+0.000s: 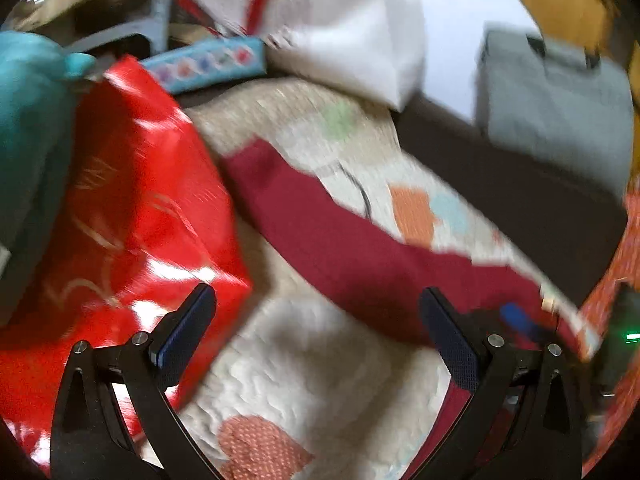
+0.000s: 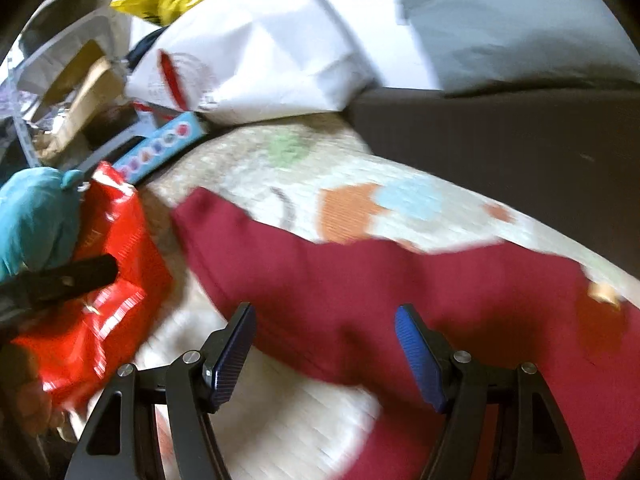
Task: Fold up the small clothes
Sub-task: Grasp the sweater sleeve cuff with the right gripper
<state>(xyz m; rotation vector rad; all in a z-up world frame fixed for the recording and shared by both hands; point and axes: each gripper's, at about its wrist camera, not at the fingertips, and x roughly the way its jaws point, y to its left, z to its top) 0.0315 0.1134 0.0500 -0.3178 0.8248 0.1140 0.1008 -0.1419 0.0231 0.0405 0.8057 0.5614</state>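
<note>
A dark red garment lies spread on a cream quilt with coloured patches. It also shows in the right wrist view, where it fills the lower right. My left gripper is open and empty, over the quilt at the garment's near edge. My right gripper is open and empty, just above the garment. The left gripper's finger shows as a black bar at the left of the right wrist view. Both views are motion-blurred.
A shiny red bag lies left of the garment, next to a teal cloth. A white bag, a blue patterned box and a grey bag sit behind. A dark surface borders the quilt.
</note>
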